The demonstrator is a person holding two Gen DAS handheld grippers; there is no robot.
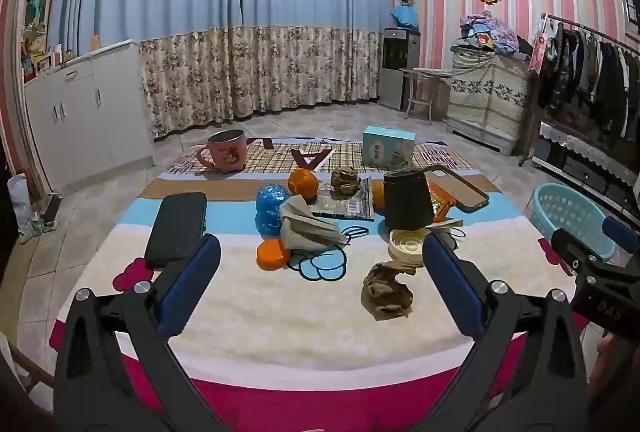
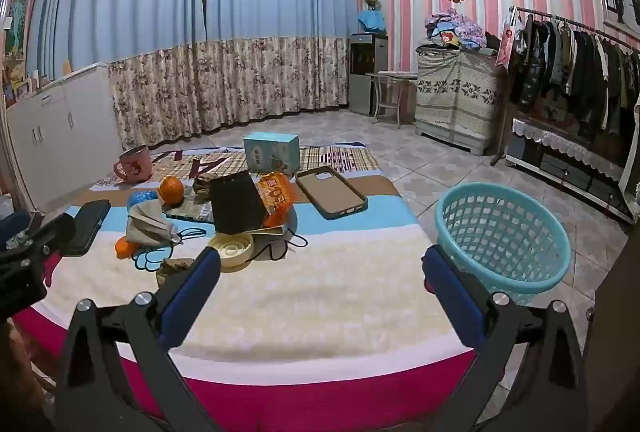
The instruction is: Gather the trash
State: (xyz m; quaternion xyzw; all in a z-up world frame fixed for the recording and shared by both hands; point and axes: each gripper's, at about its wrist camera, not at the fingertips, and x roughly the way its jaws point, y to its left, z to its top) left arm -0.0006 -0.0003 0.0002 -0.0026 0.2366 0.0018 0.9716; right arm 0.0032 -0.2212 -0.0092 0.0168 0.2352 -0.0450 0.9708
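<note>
— Left wrist view first: what lies between the tongs?

— The left gripper [image 1: 322, 282] is spread wide with nothing in it, its blue padded fingers [image 1: 192, 284] low over a fluffy cream blanket [image 1: 280, 304] with a magenta border. A crumpled brown paper wad [image 1: 386, 290] sits just inside the right-hand finger, touching a round cream ridged lid [image 1: 406, 244].

— And farther back?

— A folded grey cloth [image 1: 308, 228] lies against a flat orange cap [image 1: 273, 254], with a crinkled blue plastic bag [image 1: 271, 208] just behind. A dark tapered paper bag [image 1: 408, 200] stands upright; a second brown wad [image 1: 345, 181] lies beside an orange [image 1: 303, 182].

— The right wrist view?

— The right gripper [image 2: 322, 282] also gapes wide and holds nothing. A turquoise plastic lattice basket [image 2: 504, 236] stands on the tiled floor beside the blanket's right edge, just past the right-hand finger. A glossy orange snack packet [image 2: 276, 194] leans beside the dark bag, and a phone case [image 2: 331, 192] lies flat nearby.
</note>
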